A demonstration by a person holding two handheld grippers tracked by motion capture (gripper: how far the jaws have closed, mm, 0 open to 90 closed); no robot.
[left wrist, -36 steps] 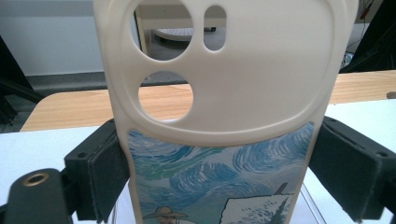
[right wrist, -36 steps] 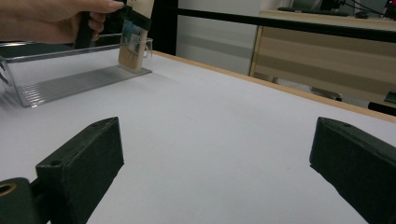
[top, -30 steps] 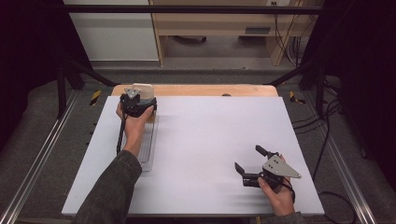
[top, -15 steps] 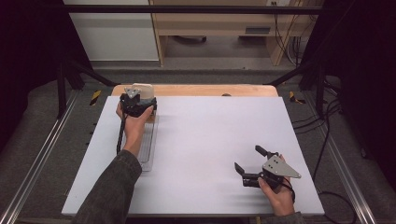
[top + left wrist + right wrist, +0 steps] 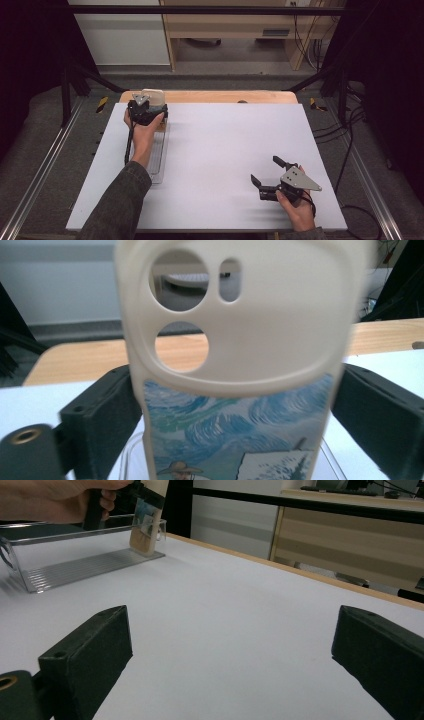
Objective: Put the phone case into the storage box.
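The left tool (image 5: 145, 111) is clamping a phone case (image 5: 235, 365) upright over the clear rack (image 5: 159, 155), at 10 o'clock on the table (image 5: 225, 150). Next, it likely needs lowering into a slot. The right tool (image 5: 267, 176), jaws apart, is idling at 5 o'clock.

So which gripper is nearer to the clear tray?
Left. The left gripper holds a phone case over the clear tray's far end; the right gripper waits open, across the table.
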